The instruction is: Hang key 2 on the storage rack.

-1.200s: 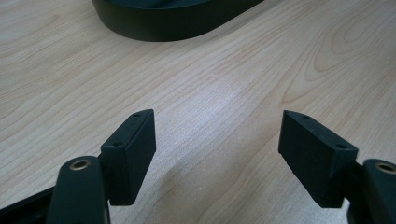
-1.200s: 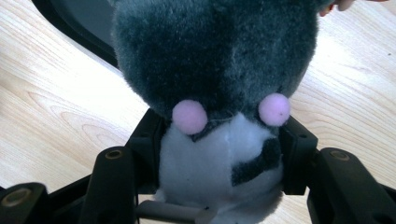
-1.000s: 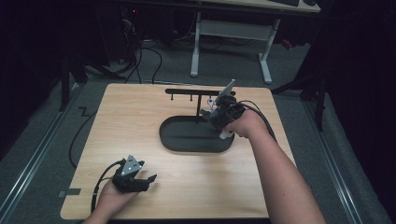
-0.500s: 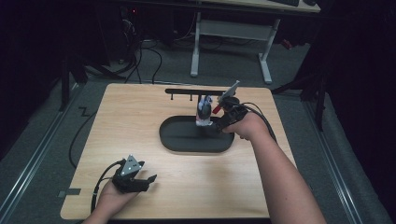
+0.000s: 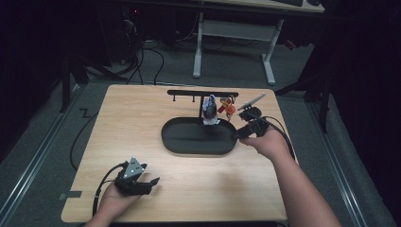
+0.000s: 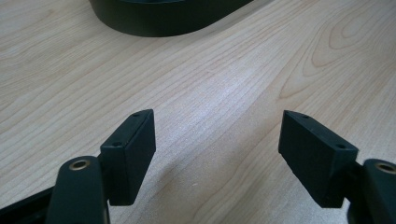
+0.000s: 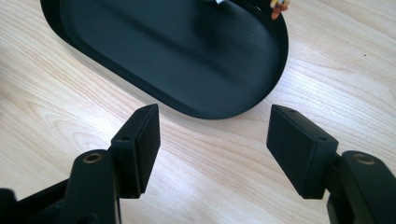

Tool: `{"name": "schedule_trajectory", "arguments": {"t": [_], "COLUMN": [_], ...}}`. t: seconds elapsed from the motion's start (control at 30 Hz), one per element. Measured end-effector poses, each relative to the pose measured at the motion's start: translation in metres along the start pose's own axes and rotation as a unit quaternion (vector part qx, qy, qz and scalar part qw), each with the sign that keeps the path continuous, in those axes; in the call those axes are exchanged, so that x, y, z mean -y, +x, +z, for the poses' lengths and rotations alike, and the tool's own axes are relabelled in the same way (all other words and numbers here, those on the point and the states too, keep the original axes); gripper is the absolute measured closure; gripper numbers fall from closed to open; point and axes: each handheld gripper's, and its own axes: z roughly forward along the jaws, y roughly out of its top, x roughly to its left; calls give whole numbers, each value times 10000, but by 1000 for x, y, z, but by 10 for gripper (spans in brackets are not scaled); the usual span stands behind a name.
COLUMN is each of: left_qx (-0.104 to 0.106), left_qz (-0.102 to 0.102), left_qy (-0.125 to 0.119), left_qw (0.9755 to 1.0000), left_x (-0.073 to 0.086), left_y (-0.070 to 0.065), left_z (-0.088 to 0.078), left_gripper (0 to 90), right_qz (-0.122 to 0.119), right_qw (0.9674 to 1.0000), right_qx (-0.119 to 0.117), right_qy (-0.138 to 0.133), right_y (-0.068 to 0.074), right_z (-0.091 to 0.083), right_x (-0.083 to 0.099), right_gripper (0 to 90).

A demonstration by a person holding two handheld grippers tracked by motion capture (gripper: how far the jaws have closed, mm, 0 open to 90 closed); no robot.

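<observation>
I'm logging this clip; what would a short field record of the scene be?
surface: wooden table
stand: black rack rising over an oval black tray
hung items: blue-white keychain and orange-red keychain, both on the rack
left gripper: near front edge, fingers apart, nothing between them
right gripper: at the tray's right end, jaws just opened, nothing between them
</observation>
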Motion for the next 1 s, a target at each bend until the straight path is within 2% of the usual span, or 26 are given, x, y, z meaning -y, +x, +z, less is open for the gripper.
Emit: {"name": "schedule_trajectory", "arguments": {"t": [0.1,0.2,0.33,0.47,0.5,0.6,0.67,0.73,0.8,0.83,0.87,0.9,0.93,0.97,1.0], "left_qx": [0,6,18,47,52,64,83,98,108,110,116,119,111,106,101], "left_qz": [6,12,50,103,117,161,179,168,156,143,132,133,139,151,150], "left_qy": [22,32,41,44,51,74,57,28,27,37,46,55,60,70,86], "left_qw": [10000,10000,10000,9999,9999,9998,9998,9998,9998,9998,9998,9998,9998,9998,9998], "left_x": [0,0,0,-1,-1,-2,-2,-3,-3,-3,-3,-3,-3,-4,-4], "left_y": [-1,-1,-3,-4,-5,-6,-7,-7,-8,-8,-8,-9,-9,-9,-9], "left_z": [0,1,2,4,4,5,6,6,6,6,6,7,7,8,8], "left_gripper": [278,278,277,277,277,277,277,277,277,277,277,277,277,276,276], "right_qz": [32,-79,-121,-198,-256,-337,-349,-353,-376,-442,-536,-543,-583,-617,-490], "right_qw": [9995,9991,9969,9923,9905,9866,9828,9767,9637,9556,9567,9578,9494,9424,9411], "right_qx": [-143,-74,-55,16,93,238,309,488,730,817,856,767,828,931,952], "right_qy": [-270,-401,-771,-1226,-1345,-1579,-1787,-2060,-2542,-2797,-2728,-2716,-2972,-3152,-3207], "right_y": [-5,-9,-13,-13,-13,-8,-4,2,11,15,17,16,15,14,11], "right_z": [5,12,18,27,30,45,56,64,67,70,69,62,55,52,52], "right_x": [21,41,67,95,102,125,140,154,173,185,191,191,194,198,201], "right_gripper": [357,359,369,371,372,371,360,342,329,361,338,259,271,302,290]}}
